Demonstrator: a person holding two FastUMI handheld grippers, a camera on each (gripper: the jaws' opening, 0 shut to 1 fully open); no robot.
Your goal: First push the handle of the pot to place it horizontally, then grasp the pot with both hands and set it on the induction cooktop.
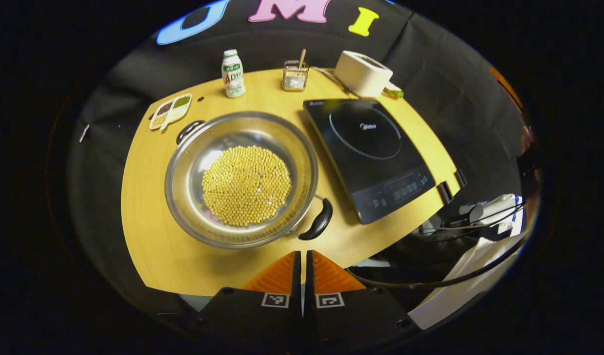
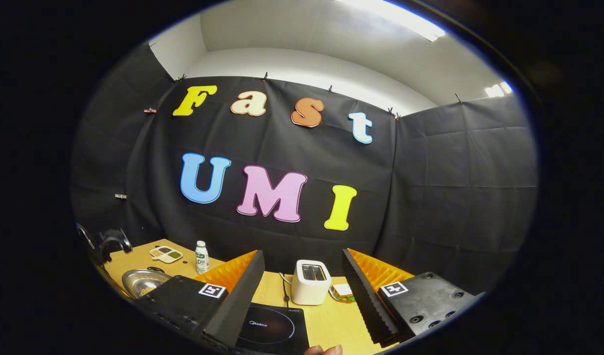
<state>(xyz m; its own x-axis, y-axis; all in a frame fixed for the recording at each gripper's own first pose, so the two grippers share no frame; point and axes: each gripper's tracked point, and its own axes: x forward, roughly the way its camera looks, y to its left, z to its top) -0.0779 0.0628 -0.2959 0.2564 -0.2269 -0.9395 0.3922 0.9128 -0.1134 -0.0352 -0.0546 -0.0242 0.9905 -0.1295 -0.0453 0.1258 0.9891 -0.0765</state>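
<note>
Bare tabletop (image 1: 149, 236) around pot (image 1: 240, 180).

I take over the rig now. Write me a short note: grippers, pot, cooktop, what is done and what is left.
Left gripper: shut, empty, hanging just before the pot.
Right gripper: open, empty, above the cooktop, facing the toaster.
Pot: on the table, left of the cooktop, beans inside; handle lies diagonal.
Done: nothing visible.
Left: push handle horizontal, lift pot with both grippers, set it on the cooktop.
</note>
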